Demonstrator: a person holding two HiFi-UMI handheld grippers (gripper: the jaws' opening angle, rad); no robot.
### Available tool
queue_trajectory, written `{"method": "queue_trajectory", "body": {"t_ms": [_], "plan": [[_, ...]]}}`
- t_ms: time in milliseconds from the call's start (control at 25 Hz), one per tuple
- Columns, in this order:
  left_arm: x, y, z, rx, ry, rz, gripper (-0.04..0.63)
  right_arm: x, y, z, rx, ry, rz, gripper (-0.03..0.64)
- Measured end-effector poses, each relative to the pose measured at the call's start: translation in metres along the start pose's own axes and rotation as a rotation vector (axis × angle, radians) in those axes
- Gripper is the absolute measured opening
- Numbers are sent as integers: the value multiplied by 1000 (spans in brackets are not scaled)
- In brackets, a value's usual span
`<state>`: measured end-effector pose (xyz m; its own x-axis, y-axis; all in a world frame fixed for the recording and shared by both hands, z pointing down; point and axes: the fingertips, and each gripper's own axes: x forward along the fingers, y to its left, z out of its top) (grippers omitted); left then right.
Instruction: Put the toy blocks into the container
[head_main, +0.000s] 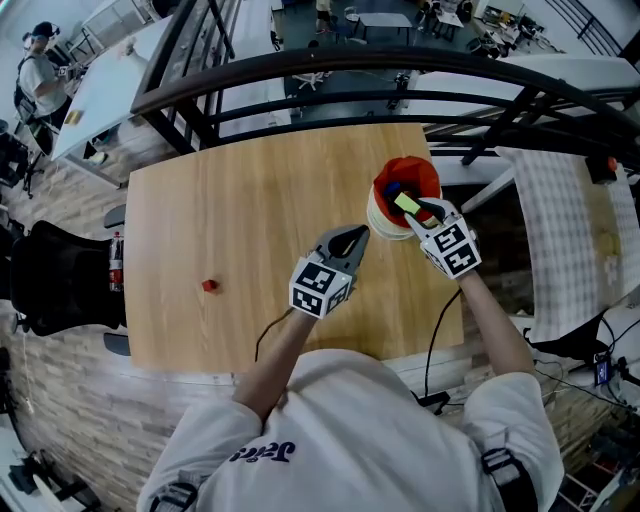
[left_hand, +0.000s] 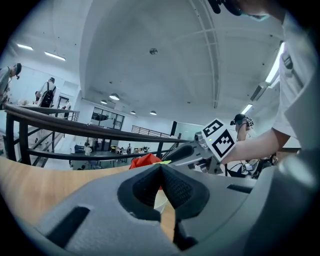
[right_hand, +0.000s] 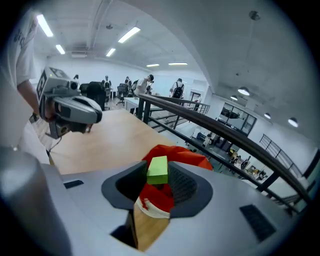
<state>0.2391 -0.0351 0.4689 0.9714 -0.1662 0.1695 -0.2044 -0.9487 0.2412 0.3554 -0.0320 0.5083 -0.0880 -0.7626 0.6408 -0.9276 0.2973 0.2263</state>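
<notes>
Right gripper (head_main: 420, 210) is clamped on green block (right_hand: 158, 170), just over container (head_main: 405, 172) by the table's (head_main: 250, 190) far right corner. Left gripper (head_main: 352, 236) is together, empty, mid-table. Risk: off-centre release, block clips rim and drops off the right edge. Red block (head_main: 209, 286) sits near the left edge.

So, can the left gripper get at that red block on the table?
Probably yes: the red block lies alone on the table, left of the left gripper, nothing between. Its jaws are shut, empty.

Blue lettering on my shirt (head_main: 262, 452), at six o'clock, is too blurred to read; nothing else is legible.
</notes>
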Motion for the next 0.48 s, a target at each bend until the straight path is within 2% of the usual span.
{"method": "queue_trajectory", "body": {"t_ms": [80, 240, 480], "plan": [[8, -4, -4, 5, 13, -9, 5, 7, -11, -9, -67, 48, 0, 133], [22, -4, -12, 2, 33, -9, 5, 29, -21, -23, -135, 112, 52, 133], [29, -3, -25, -13, 66, 10, 5, 62, -19, -49, -150, 217, 132, 134]]}}
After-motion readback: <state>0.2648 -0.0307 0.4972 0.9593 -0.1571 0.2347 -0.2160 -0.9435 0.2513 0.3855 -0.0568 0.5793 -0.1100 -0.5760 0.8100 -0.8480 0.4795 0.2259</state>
